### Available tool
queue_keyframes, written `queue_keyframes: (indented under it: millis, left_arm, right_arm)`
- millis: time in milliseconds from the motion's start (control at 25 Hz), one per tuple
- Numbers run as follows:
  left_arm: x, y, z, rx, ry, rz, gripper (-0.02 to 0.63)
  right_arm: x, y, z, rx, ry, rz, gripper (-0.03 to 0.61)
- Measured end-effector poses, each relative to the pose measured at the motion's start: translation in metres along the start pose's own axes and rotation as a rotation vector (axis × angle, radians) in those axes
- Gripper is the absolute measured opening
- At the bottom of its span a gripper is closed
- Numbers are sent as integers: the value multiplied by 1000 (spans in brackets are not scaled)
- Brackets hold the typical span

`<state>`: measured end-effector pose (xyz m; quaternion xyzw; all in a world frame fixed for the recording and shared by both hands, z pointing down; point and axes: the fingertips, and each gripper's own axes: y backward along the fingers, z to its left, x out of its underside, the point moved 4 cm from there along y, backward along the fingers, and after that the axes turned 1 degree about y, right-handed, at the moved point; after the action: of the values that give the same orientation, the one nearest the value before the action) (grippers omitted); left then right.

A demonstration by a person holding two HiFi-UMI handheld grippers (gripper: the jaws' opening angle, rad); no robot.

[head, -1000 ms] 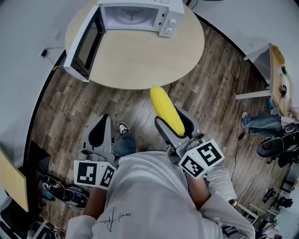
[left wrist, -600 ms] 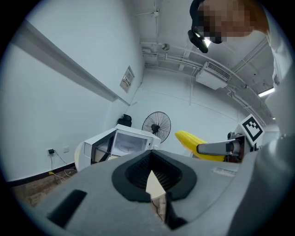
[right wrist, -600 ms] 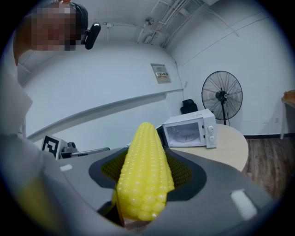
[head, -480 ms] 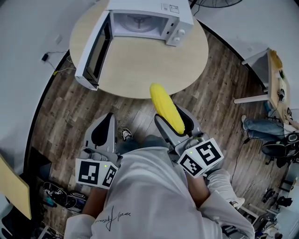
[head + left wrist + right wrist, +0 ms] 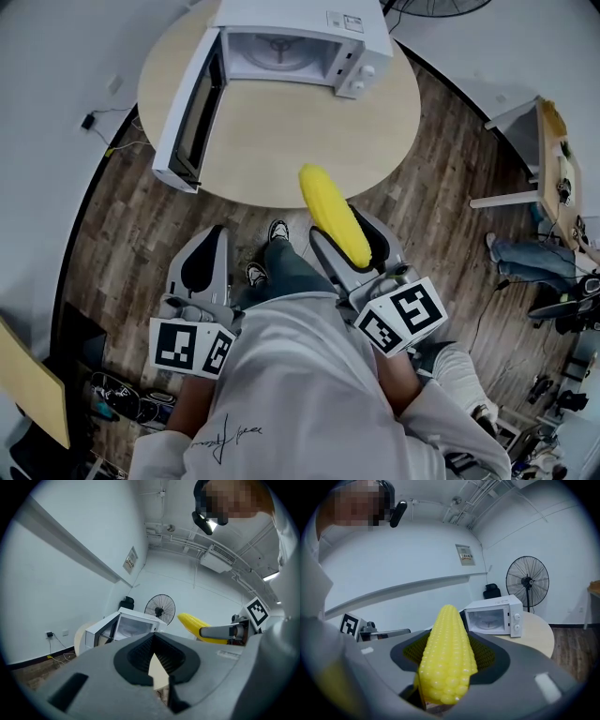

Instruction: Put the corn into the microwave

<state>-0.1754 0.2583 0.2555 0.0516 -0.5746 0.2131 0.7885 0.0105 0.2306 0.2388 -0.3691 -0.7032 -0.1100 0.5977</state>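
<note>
Yellow corn [image 5: 333, 214] | right hand-held gripper [image 5: 345, 236] clamps | tip toward microwave [image 5: 298, 49]

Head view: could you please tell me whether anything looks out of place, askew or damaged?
Nothing stands out. The microwave sits upright on the round table with its door swung wide, and the corn looks intact, clamped lengthwise in the right hand-held gripper. The left hand-held gripper is shut on nothing.

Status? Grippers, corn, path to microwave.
Right gripper shut on corn, not yet at microwave. Left gripper shut, empty. Microwave door open; nothing in the way.
</note>
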Motion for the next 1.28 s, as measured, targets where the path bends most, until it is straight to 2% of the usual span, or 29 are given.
queue_keyframes:
  millis: [720, 1280]
  left_arm:
    - [-27, -89, 19, 19, -34, 23, 0]
    - [-37, -148, 24, -3, -54, 37, -2]
  right_arm:
    - [-28, -64, -58, -33, -39, -4, 265]
    - [-42, -103, -105, -81, -46, 4, 265]
